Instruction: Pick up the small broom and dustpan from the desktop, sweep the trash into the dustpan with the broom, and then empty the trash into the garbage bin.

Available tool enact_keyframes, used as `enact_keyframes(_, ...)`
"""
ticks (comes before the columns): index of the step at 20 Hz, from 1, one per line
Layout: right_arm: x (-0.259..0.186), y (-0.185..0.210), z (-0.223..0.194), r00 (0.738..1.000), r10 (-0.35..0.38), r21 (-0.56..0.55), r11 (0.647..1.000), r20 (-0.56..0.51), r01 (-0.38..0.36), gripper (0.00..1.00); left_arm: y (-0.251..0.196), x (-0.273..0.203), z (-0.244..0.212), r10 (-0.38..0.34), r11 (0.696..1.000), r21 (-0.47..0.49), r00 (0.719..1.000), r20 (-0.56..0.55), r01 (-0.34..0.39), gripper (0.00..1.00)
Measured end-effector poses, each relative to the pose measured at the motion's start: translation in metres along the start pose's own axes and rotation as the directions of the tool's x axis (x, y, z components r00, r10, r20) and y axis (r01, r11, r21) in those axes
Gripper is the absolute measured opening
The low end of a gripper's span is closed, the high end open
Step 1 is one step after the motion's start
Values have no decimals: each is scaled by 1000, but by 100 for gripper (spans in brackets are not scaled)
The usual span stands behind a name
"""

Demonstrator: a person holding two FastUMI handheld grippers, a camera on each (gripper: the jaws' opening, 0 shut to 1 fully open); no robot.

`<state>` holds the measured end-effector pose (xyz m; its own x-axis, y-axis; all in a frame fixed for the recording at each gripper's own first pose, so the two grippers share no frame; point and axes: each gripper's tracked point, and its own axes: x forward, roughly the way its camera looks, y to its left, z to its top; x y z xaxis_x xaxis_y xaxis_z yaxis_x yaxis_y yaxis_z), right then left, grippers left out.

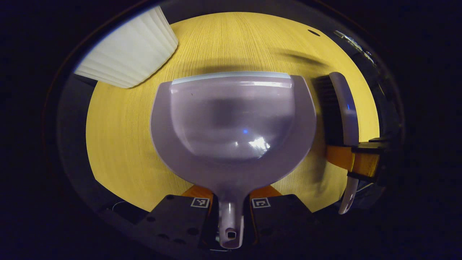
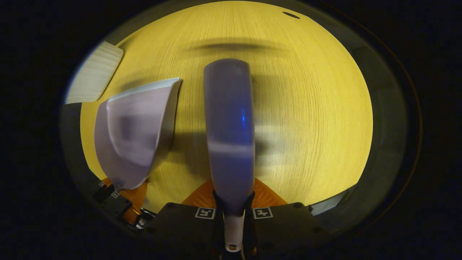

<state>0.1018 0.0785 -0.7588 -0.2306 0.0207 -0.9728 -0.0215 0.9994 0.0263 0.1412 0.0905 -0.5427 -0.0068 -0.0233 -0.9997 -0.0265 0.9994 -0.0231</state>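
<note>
The left gripper (image 1: 231,207) clamps the handle of the glossy lilac plastic dustpan (image 1: 232,122), and the right gripper (image 2: 234,211) clamps the matching lilac hand broom (image 2: 229,126), held at the pan's three o'clock. Both tools seem lifted over the yellow wood-grain desktop (image 2: 310,108), with no trash visible, so the emptying step looks in hand; next the pan needs carrying to the ribbed white bin (image 1: 126,54) at eleven o'clock.

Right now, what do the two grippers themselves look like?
Both are boxy black housings. On the left gripper and the right gripper, each half carries a small square black-and-white marker near the fingers, with round holes in the top faces. Seen from the left gripper view, the right one is a dark block.
</note>
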Motion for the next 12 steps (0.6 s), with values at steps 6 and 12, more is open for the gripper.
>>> enact_keyframes(6,-5,2,-6,1000,-7,-5,1000,-27,7,28,1,3,-1,-10,1000,24,999,-54,11,29)
enact_keyframes(12,-7,2,-8,999,-14,-15,1000,-41,13,42,-3,3,-9,-28,999,32,993,-115,32,61)
